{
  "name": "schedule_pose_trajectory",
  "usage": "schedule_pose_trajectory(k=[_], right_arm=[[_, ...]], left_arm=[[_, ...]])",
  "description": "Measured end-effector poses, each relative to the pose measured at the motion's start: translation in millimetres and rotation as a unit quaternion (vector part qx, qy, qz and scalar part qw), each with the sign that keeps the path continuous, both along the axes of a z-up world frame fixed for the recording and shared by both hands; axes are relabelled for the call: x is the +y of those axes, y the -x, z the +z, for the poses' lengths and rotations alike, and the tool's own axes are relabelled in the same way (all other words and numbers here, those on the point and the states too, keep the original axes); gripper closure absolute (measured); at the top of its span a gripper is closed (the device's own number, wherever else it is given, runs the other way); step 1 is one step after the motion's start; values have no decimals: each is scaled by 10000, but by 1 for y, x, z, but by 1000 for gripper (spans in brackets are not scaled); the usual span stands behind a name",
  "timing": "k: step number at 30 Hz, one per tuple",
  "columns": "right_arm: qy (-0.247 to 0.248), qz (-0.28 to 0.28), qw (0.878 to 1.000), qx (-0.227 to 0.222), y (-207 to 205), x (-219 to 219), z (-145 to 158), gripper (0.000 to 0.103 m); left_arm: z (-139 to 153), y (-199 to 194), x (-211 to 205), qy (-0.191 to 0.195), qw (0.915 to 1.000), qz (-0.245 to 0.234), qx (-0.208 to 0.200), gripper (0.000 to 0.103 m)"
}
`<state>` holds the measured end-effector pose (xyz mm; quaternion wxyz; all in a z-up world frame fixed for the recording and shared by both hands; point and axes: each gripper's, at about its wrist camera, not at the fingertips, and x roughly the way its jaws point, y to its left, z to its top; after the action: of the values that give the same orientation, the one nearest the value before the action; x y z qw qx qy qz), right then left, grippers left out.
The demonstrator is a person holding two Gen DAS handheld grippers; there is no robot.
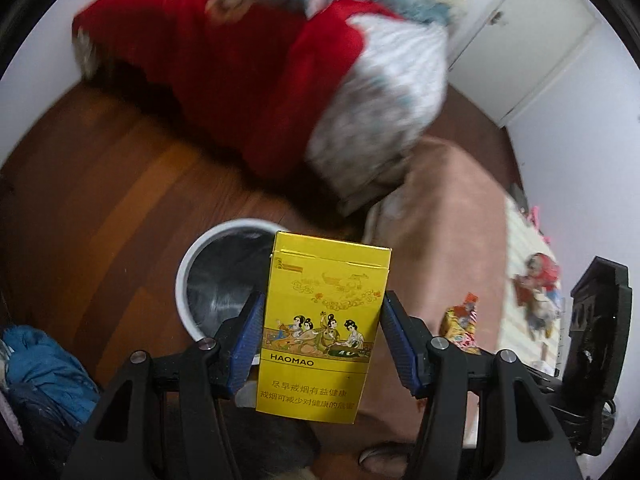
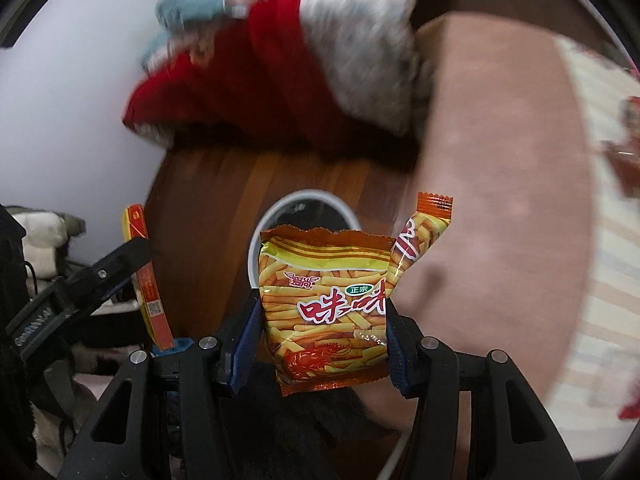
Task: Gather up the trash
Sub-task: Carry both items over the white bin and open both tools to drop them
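Your left gripper (image 1: pixel 322 334) points steeply down, its two blue-padded fingers (image 1: pixel 249 336) pressed against the side edges of the yellow pack (image 1: pixel 322 328) and holding it upright between them. Your right gripper (image 2: pixel 322 332) tilts down the same way, jaws part-closed on the snack bag (image 2: pixel 328 312), with the pads (image 2: pixel 249 340) pinching its crinkled sides (the bag's top flares out above them). From the right wrist view your left gripper shows at the left edge, side-on, the pack clamped in it; a bare foot (image 1: pixel 382 458) of yours shows at the bottom of the left wrist view.
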<state>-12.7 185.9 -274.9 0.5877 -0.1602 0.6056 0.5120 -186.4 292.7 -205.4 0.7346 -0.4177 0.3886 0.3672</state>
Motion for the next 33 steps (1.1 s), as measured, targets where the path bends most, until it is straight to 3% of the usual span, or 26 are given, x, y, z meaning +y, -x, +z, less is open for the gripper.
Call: schedule_pose_trajectory(k=[7,9,10,15,18,24,29,33], right_arm=[[793,428,9959,33,32,97,-95,47],[990,493,9939,37,34,112,-114,47],[1098,569,9923,32,37,119,-125,46],[1454,809,9860,92,43,142,-157,21],[1510,990,9835,63,46,144,-159,2],[1466,1084,9830,-196,42,146,-149,1],[1562,1215,9753,-981,46,133,-124,0],[1565,1307,9696,-1355,50,117,-107,0]], left_arm=[[-90,19,72,929,9949,379,86,43],[-115,22,85,1153,9917,539,165,16],[-122,26,90,1212,9908,577,170,12],[-145,43,99,1291,9872,842,416,4],[-142,52,95,957,9884,985,647,4],[-126,67,80,365,9857,1084,1235,4],[-109,72,64,83,9816,1081,1572,4],[-96,74,51,-18,9809,984,1678,4]])
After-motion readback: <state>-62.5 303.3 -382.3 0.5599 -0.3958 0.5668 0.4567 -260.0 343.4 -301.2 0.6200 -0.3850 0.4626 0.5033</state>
